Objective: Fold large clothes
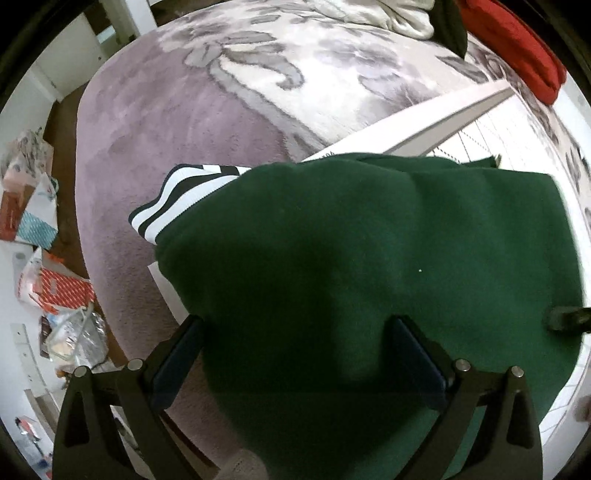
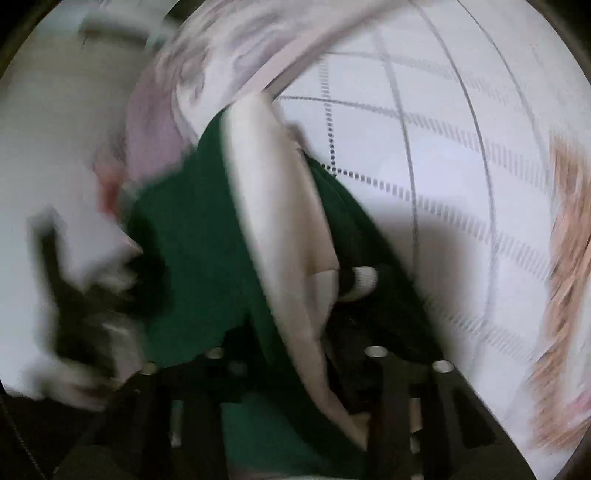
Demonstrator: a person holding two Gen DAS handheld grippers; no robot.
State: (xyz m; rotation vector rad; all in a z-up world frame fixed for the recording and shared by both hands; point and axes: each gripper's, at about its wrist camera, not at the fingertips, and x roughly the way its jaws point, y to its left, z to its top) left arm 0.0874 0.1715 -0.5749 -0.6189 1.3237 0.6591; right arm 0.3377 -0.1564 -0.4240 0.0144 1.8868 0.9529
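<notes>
A dark green garment (image 1: 369,258) with a black-and-white striped cuff (image 1: 177,199) lies spread on the bed, partly over a white gridded mat (image 1: 517,136). My left gripper (image 1: 295,354) hovers straight above it, jaws wide open, nothing between its fingers (image 1: 177,354). The right wrist view is blurred. There the green garment (image 2: 192,240), with a cream inner band (image 2: 266,206) and a striped cuff (image 2: 362,280), bunches between the jaws of my right gripper (image 2: 295,369), which looks shut on the cloth. The fabric hides its fingertips.
A purple and grey floral blanket (image 1: 184,110) covers the bed. A red cushion (image 1: 517,48) and crumpled pale cloth (image 1: 388,14) lie at the far end. Boxes and bags (image 1: 37,229) clutter the floor at the left. A dark gripper tip (image 1: 565,317) pokes in at the right edge.
</notes>
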